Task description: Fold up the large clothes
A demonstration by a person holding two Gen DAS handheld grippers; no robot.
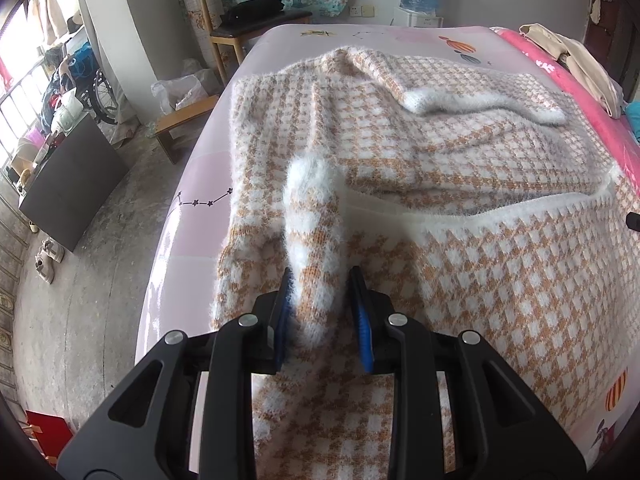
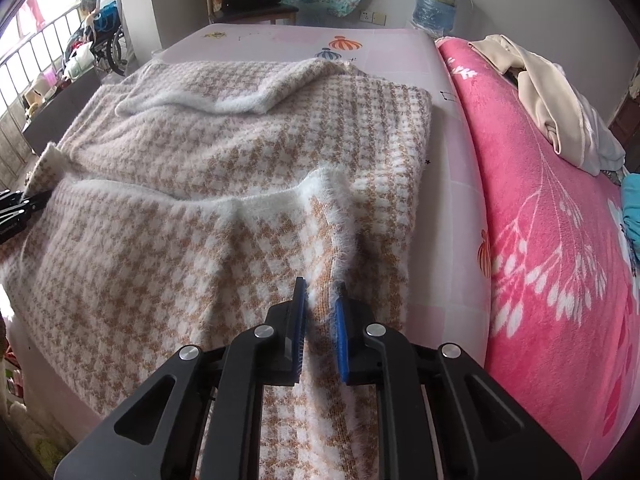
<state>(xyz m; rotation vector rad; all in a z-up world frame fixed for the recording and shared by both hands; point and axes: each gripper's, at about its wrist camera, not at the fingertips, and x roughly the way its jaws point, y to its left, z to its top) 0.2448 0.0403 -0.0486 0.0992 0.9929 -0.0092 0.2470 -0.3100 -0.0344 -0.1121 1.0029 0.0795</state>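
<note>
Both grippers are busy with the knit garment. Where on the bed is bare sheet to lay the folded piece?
Bare pink sheet lies beyond the garment, toward the chair. A narrow strip runs between garment and pink blanket. A sliver borders the floor-side edge. The blanket end is crowded: beige clothes are piled there.

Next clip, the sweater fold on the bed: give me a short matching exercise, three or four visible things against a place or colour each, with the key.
Things:
1. sweater
2. blanket
3. water jug
4. wooden chair

Descriptions:
A. bright pink with white leaf print
B. orange and white check, fuzzy white trim
C. past the far end of the bed, black item on its seat
D. blue, by the far wall

Pairs: 1-B, 2-A, 3-D, 4-C
</note>
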